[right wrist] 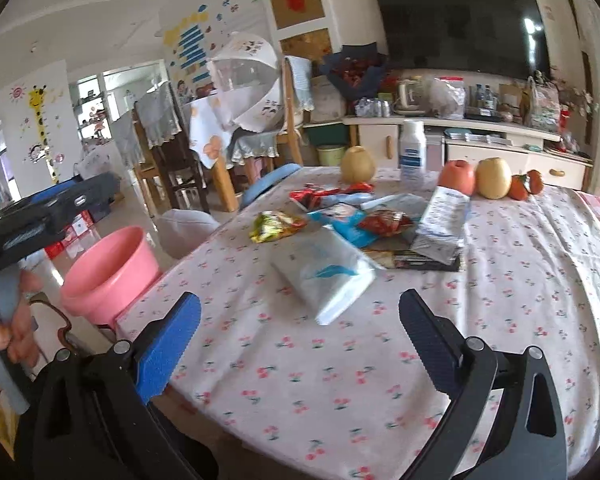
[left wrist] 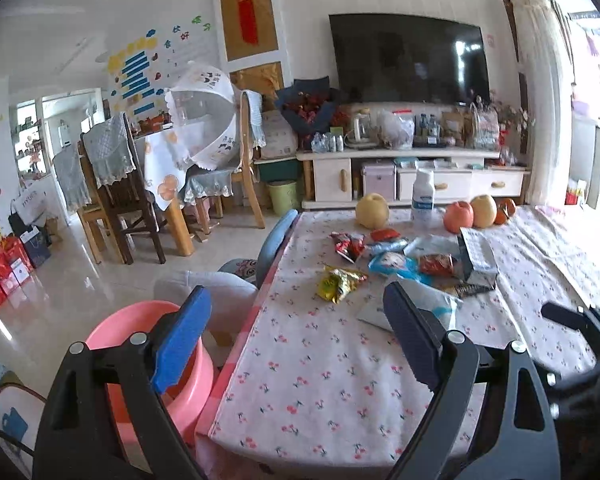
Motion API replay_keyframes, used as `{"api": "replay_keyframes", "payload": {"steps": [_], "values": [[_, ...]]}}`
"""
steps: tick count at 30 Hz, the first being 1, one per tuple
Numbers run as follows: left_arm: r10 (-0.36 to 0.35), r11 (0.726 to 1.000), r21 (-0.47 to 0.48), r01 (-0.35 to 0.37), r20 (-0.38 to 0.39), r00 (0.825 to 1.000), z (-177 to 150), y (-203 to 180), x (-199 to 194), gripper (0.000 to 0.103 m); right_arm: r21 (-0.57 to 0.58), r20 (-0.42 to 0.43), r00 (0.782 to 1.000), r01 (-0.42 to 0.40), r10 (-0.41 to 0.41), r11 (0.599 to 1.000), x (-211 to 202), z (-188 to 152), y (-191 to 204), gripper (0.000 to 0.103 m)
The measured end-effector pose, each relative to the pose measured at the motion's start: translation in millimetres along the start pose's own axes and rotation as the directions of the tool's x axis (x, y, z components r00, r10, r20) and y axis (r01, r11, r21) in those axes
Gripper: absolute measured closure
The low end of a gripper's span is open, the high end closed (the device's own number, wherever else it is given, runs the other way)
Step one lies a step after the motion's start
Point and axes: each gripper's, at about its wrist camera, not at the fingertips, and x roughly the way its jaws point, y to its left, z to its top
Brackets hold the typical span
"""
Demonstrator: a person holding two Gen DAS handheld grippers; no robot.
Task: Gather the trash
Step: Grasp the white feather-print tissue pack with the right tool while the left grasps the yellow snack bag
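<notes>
Lying heaped at the far middle of the table [right wrist: 380, 380], with the white packet [right wrist: 324, 276] nearest and bare cloth spreading near and right, wrappers [right wrist: 352, 220] sitting well clear of the left edge beside the pink basin [right wrist: 108, 272], both left gripper [left wrist: 300, 320] and right gripper [right wrist: 300, 320] hanging released, gripping nothing.

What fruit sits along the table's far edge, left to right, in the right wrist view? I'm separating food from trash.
Yellow pear → red apple → second yellow pear → oranges.
</notes>
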Motion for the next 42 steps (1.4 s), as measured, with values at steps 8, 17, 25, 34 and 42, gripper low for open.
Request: {"api": "replay_keyframes", "payload": {"steps": [8, 17, 25, 34, 42], "values": [[-0.023, 0.995, -0.099, 0.015, -0.081, 0.996, 3.3, -0.7, 15.4, 0.014, 0.12, -0.037, 0.999, 0.019, -0.015, 0.993, 7.0, 7.7, -54.2, 0.005], [-0.106, 0.986, -0.141, 0.085, -0.15, 0.983, 6.6, -12.6, 74.5, 0.014, 0.264, -0.091, 0.995, 0.054, -0.031, 0.963, 25.3, 12.9, -115.2, 0.005], [-0.159, 0.987, -0.06, 0.149, -0.213, 0.964, 9.0, -29.1, 144.1, 0.015, 0.212, -0.105, 0.993, -0.037, 0.06, 0.977, 48.1, 27.1, -110.2, 0.005], [-0.182, 0.982, -0.011, 0.186, -0.293, 0.939, 7.5, -34.4, 211.4, 0.015, -0.096, -0.195, 0.976, -0.118, 0.097, 0.988, 101.3, 29.8, -52.3, 0.005], [-0.166, 0.982, 0.027, 0.188, -0.356, 0.919, 5.2, -44.5, 256.2, 0.016, -0.214, -0.249, 0.965, -0.133, 0.077, 0.968, 137.3, 33.0, -41.2, 0.005]]}}
